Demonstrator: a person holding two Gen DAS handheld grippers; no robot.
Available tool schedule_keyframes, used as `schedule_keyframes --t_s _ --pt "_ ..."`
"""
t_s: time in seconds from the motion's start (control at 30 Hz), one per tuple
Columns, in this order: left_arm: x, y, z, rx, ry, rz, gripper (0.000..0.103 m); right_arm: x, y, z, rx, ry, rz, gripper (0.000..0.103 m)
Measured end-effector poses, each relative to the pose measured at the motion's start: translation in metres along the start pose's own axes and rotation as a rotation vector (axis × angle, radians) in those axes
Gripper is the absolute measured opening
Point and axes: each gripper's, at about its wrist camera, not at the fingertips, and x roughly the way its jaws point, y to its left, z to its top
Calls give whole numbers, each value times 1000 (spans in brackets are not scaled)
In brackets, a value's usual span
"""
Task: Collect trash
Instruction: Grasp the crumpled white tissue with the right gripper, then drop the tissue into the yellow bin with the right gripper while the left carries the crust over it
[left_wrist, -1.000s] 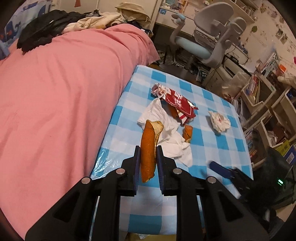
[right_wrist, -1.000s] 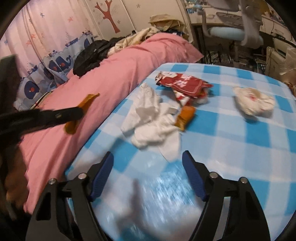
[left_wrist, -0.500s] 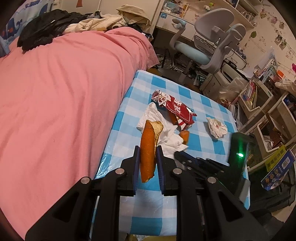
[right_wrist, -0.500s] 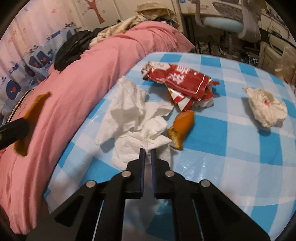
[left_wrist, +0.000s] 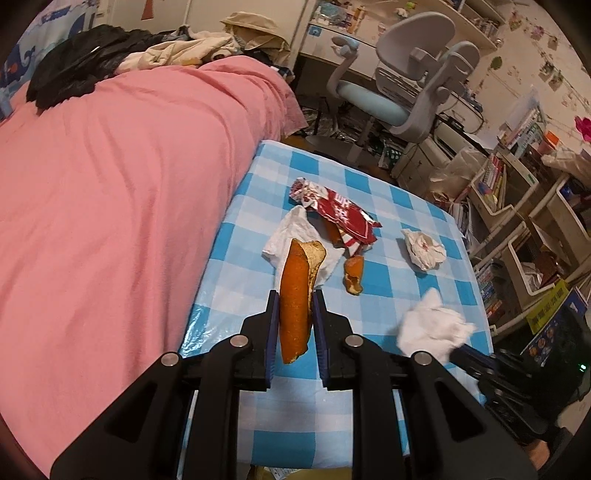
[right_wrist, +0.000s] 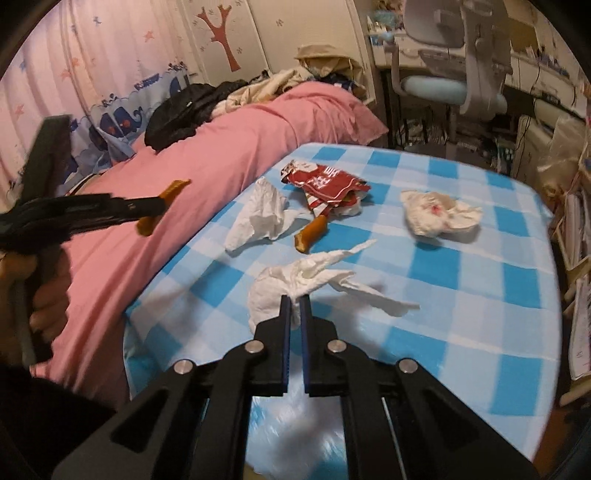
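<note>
Both jaws pinch trash: the left gripper (left_wrist: 294, 308) still holds orange peel (left_wrist: 294, 295); the right gripper (right_wrist: 294, 308) newly lifted a tissue (right_wrist: 295, 284).

Left gripper (left_wrist: 294, 301): matte black angular frame, triangular cut-outs, four round silver screws, blue ribbed pads on both fingers (left_wrist: 272, 314). Right gripper (right_wrist: 294, 304): same build, same four silver screws, blue pads. Hand (right_wrist: 44, 295) on the left unit's black handle; dark sleeve below.
</note>
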Motion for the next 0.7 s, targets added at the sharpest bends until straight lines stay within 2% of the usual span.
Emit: schedule_keyframes --t_s 0.13,0.3,0.43,0.7 --pt "4 -9 -3 29 8 -6 17 -18 0 -9 -11 -30 11 6" --pt "7 -22 -9 74 17 0 17 -21 2 -22 -27 -34 14 6" --pt "5 -31 -14 108 9 12 17 -24 3 -29 -17 -36 37 6" --pt "-14 -42 -36 128 -25 20 17 -39 28 -50 -87 -21 115 6"
